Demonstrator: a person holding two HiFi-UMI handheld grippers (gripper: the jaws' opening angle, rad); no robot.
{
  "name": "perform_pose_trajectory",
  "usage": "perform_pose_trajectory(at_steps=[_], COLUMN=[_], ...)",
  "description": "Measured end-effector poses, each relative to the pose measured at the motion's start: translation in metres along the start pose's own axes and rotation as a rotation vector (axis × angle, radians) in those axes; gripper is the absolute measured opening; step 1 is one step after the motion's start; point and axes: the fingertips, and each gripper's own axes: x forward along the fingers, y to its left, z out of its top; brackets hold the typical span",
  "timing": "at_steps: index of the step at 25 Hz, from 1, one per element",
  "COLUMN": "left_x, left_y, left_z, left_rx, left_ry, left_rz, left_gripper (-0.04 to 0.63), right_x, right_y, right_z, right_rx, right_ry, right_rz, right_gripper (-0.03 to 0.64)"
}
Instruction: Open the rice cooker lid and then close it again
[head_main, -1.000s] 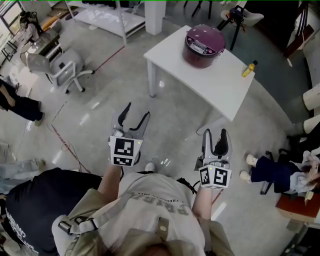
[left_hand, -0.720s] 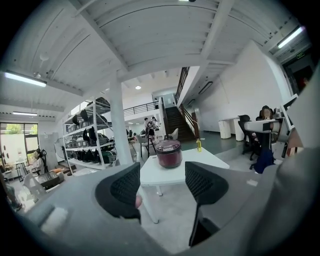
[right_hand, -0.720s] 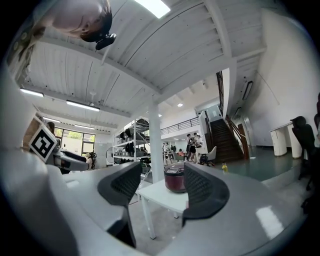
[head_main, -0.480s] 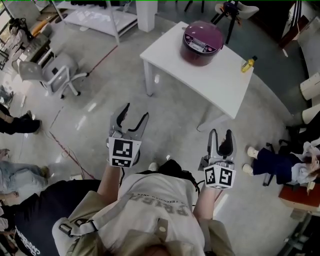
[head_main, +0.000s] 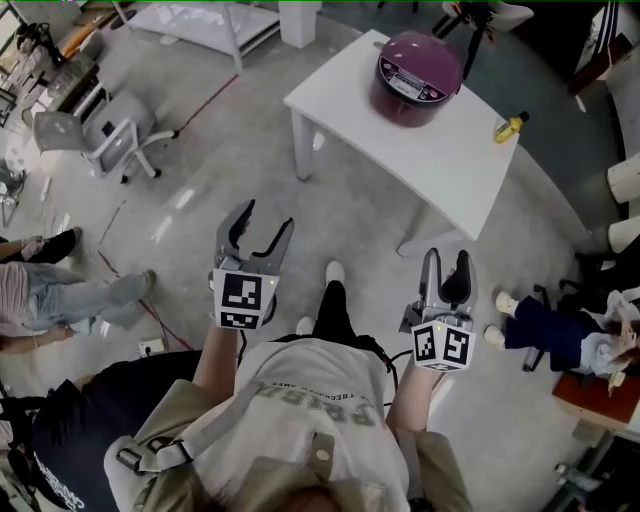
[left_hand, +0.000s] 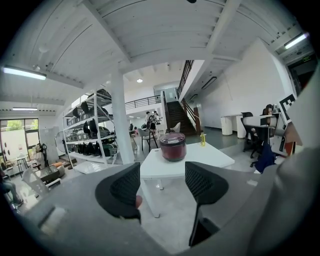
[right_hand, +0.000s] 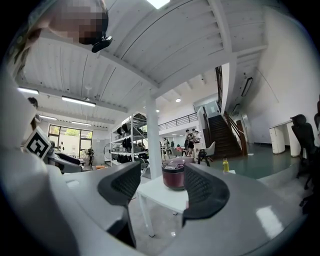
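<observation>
A maroon rice cooker (head_main: 415, 77) with its lid down stands on a white table (head_main: 440, 160), well ahead of both grippers. It also shows as the rice cooker (left_hand: 173, 146) in the left gripper view and the rice cooker (right_hand: 173, 179) in the right gripper view. My left gripper (head_main: 262, 223) hangs over the floor, open, nothing between its fingers. My right gripper (head_main: 447, 262) is to its right, also open and holding nothing. Both point toward the table from a distance.
A small yellow bottle (head_main: 511, 126) stands on the table's right part. Grey office chairs (head_main: 100, 135) sit at the left, with people's legs (head_main: 70, 300) nearby. A seated person (head_main: 560, 340) is at the right. A white pillar (left_hand: 121, 120) and shelving (left_hand: 87, 135) stand beyond the table.
The view has shifted as the person stepped toward the table; a foot now shows between the grippers. Both grippers stay open and have moved forward slightly.
</observation>
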Motion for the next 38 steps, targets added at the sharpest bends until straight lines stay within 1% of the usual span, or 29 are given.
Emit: perform_pose_trajectory(at_steps=[4,7,15,20,26,32,38], left_x=[0.02,0.041,0.111,0.157,0.204,0.23,0.244], left_y=[0.006,0.007,0.002,-0.005,-0.012,-0.016,-0.017], left_z=[0.004,0.01,0.05,0.065,0.08,0.088,0.083], left_rx=[-0.002,0.004,0.022,0.032,0.044,0.054,0.06], left_ry=[-0.002,-0.001,-0.019,-0.009,-0.006,0.008,0.039], left_rz=[0.008,0.009,-0.002,-0.009,0.0,0.015,0.016], left_gripper=[0.288,0.288,0.288,0.288,0.288,0.288,0.288], right_x=[0.025,0.045,0.105,0.146,0.188,0.215,0.23], right_y=[-0.004,-0.015,-0.049,-0.069,-0.093,-0.107,-0.114], right_z=[-0.001,-0.002,0.011,0.012,0.01,0.004,-0.004], right_rx=[-0.019,-0.015,-0.016,-0.024,-0.025,-0.014,0.0], right_ry=[0.003,0.003,0.0,0.013,0.018,0.035,0.051], right_rz=[0.018,0.018,0.034,0.062,0.096,0.129,0.138], right_gripper=[0.25,0.25,0.25,0.25,0.25,0.25,0.25])
